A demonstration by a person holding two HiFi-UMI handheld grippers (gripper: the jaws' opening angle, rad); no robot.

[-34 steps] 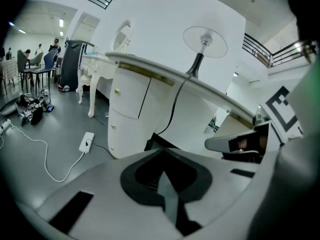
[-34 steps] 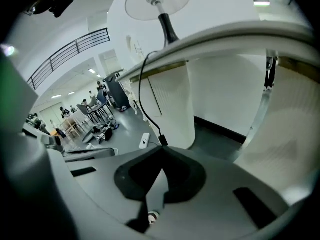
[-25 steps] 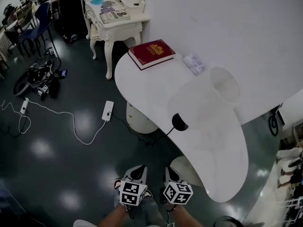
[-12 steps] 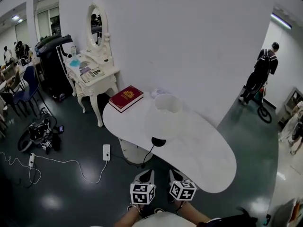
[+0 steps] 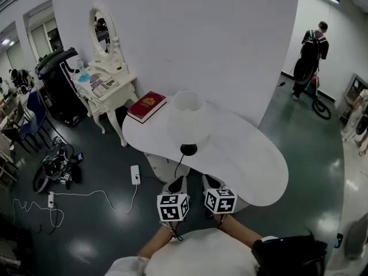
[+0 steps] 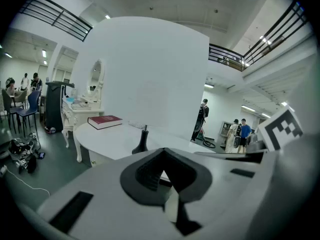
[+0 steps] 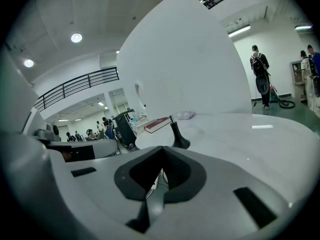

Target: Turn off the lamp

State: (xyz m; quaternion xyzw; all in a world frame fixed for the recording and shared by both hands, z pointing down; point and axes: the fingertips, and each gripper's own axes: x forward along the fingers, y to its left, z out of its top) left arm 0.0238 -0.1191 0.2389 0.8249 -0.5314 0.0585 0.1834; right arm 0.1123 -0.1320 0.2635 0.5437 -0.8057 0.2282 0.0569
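Note:
A lamp with a white shade [image 5: 187, 119] and a black base [image 5: 188, 149] stands near the front edge of a white oval table [image 5: 253, 160]. Its black cord drops over the table edge. My left gripper [image 5: 177, 183] and right gripper [image 5: 209, 181] are held side by side just short of that edge, both pointing at the lamp and apart from it. The left gripper view shows its jaws [image 6: 165, 176] shut and empty, with the lamp base [image 6: 140, 143] beyond them. In the right gripper view the jaws [image 7: 159, 176] are also shut and empty, lamp base [image 7: 178, 137] ahead.
A red book [image 5: 146, 106] lies at the table's far left end. A white dressing table with a mirror [image 5: 107, 84] stands further left. A power strip [image 5: 135, 174] and cables lie on the floor. A person with a backpack [image 5: 310, 53] stands far right.
Both grippers have risen and come up to the table edge, still shut. The head view has lifted from looking steeply down at the table to taking in the room.

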